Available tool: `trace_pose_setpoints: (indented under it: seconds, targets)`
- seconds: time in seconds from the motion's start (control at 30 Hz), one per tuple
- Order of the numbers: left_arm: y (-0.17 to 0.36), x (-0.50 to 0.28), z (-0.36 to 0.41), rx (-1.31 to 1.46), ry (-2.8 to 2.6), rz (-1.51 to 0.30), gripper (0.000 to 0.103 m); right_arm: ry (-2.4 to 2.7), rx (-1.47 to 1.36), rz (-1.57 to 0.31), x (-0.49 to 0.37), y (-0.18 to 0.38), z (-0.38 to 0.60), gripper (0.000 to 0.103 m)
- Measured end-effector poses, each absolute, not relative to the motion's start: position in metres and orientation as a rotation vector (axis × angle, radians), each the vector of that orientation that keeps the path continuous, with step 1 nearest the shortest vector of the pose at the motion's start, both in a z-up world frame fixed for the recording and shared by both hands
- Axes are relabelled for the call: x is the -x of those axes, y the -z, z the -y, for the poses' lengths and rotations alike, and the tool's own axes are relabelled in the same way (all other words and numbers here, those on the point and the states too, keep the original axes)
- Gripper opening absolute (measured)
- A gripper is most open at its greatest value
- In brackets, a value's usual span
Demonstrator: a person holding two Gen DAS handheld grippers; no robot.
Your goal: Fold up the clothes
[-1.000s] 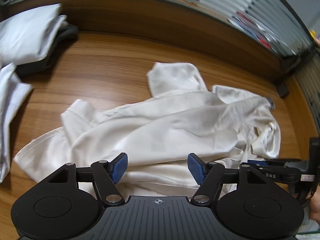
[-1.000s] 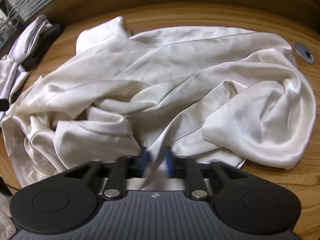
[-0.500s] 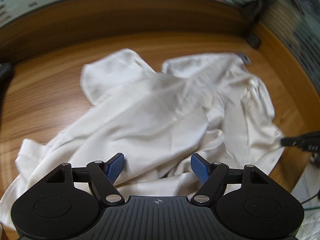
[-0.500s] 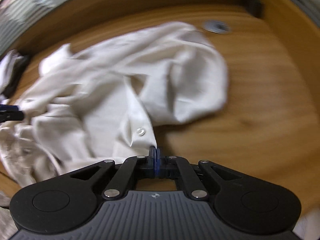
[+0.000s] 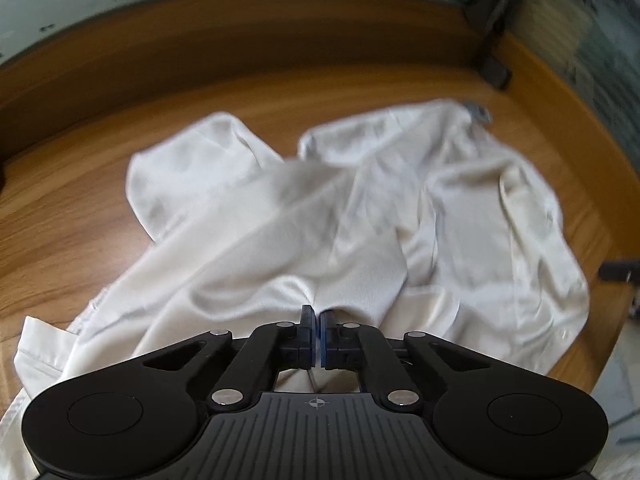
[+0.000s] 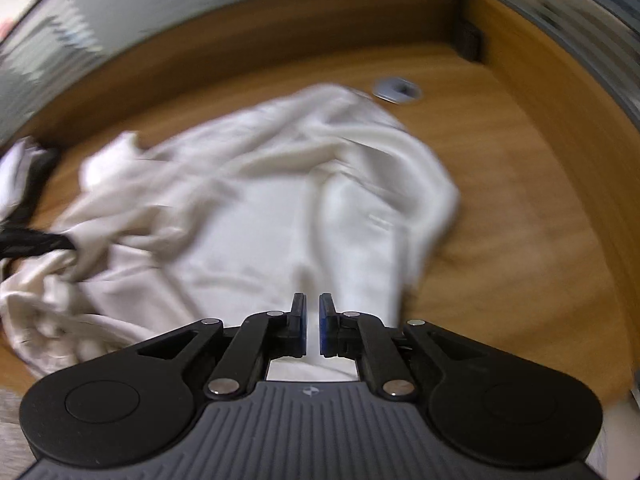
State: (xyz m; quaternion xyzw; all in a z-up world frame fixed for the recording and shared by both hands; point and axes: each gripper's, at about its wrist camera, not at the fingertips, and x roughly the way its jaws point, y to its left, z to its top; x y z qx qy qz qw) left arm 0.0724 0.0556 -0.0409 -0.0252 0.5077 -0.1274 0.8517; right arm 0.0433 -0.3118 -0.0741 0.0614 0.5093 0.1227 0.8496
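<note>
A crumpled white shirt (image 5: 360, 220) lies spread on the wooden table (image 5: 80, 240). My left gripper (image 5: 316, 316) is shut, its blue pads pinching a raised fold at the shirt's near edge. In the right wrist view the same shirt (image 6: 260, 220) is blurred by motion. My right gripper (image 6: 313, 308) hangs over its near edge with the jaws opening. A narrow gap shows between the pads, white cloth shows through it, and the pads do not press on it. At that view's left edge a dark finger of the left gripper (image 6: 32, 242) sits in bunched cloth.
A raised wooden wall runs along the table's (image 6: 500, 200) back and right side. A metal cable grommet (image 6: 397, 90) lies just beyond the shirt. A black bracket (image 5: 494, 72) stands in the corner. Dark and white clothes (image 6: 24, 172) are piled at far left.
The left jaws, wide open before, have closed on a shirt fold. The right gripper pulled the shirt's edge out to the right, and its jaws have now parted slightly.
</note>
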Motion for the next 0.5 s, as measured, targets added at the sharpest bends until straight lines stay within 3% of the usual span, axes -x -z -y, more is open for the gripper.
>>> trace_pose_setpoints:
  seconds: [0.07, 0.5]
  targets:
    - [0.032, -0.074, -0.062, 0.078, 0.241, -1.034, 0.003, -0.361, -0.113, -1.061, -0.050, 0.067, 0.291, 0.020]
    - [0.001, -0.099, -0.104, 0.236, 0.119, -0.968, 0.003, -0.789, 0.023, -1.034, -0.100, 0.055, 0.153, 0.020]
